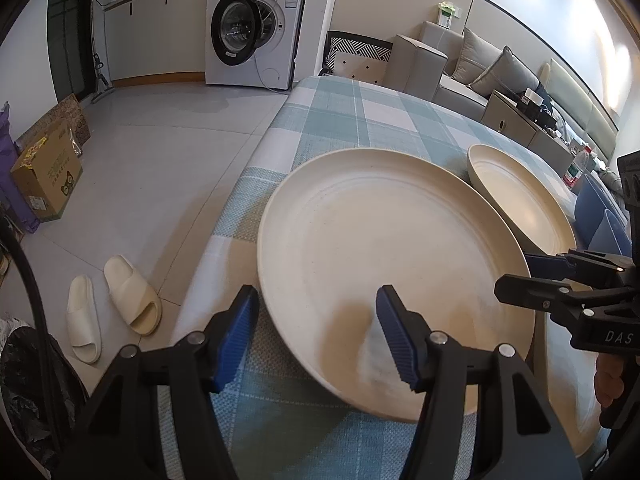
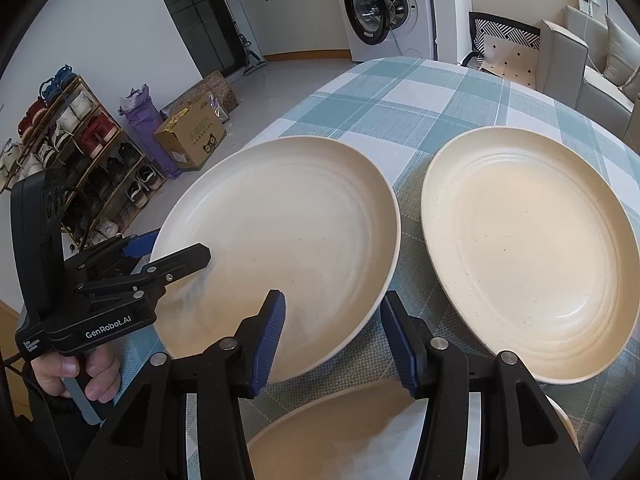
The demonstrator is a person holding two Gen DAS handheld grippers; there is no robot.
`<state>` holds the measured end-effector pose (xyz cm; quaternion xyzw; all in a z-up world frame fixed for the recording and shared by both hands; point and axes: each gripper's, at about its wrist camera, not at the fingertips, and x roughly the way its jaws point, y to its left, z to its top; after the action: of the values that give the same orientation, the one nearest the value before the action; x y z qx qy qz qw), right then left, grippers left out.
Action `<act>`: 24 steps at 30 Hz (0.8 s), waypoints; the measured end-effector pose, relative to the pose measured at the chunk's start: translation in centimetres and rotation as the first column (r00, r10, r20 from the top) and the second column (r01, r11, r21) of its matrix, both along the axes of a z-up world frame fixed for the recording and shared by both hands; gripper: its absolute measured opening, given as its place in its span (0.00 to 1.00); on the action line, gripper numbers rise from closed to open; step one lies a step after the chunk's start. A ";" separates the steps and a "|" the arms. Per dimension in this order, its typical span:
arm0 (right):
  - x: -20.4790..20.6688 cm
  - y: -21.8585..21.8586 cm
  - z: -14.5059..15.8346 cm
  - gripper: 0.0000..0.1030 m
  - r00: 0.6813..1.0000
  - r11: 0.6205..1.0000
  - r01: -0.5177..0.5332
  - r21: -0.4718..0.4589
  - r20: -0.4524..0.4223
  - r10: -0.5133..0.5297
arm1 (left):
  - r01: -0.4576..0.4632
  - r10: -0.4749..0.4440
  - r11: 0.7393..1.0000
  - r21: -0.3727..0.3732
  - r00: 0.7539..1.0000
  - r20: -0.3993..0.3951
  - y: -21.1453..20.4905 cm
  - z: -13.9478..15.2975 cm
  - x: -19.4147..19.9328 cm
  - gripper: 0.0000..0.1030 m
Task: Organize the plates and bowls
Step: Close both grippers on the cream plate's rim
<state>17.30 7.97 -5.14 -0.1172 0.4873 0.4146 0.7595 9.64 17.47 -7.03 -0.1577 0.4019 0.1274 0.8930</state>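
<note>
The tabletop (image 2: 440, 92), under a teal checked cloth, carries three cream plates: a near-left plate (image 2: 280, 232), a right plate (image 2: 528, 248) just beside it, and a third plate (image 2: 340, 436) below the right claw. The left claw (image 1: 316, 336) and right claw (image 2: 334, 336) each straddle opposite rims of the near-left plate, jaws partly open, one pad over the plate, one outside; contact cannot be confirmed. Probable intent: two-sided lift for stacking. Beyond stand a washing machine (image 2: 384, 8) and shoe rack (image 2: 72, 152).
</note>
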 end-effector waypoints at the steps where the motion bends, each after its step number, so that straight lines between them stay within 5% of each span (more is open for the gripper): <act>1: 0.1 0.0 0.0 0.50 1.000 1.000 0.001 0.001 -0.005 -0.001 | 0.000 0.000 1.000 -0.002 1.000 0.001 0.1 0.0 0.0 0.59; 16: 0.0 0.1 -0.3 0.48 0.999 1.000 0.009 -0.022 0.033 -0.008 | -0.005 0.006 0.999 -0.033 1.000 0.031 0.5 -0.1 0.0 0.59; 24: 0.4 -0.3 -0.5 0.28 0.999 0.999 0.032 -0.030 0.026 -0.031 | -0.006 0.007 0.999 -0.036 0.999 0.033 0.6 -0.2 0.0 0.59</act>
<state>17.66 7.70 -5.68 -0.1262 0.4855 0.3936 0.7703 9.63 18.05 -7.18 -0.1772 0.3889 0.1204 0.8960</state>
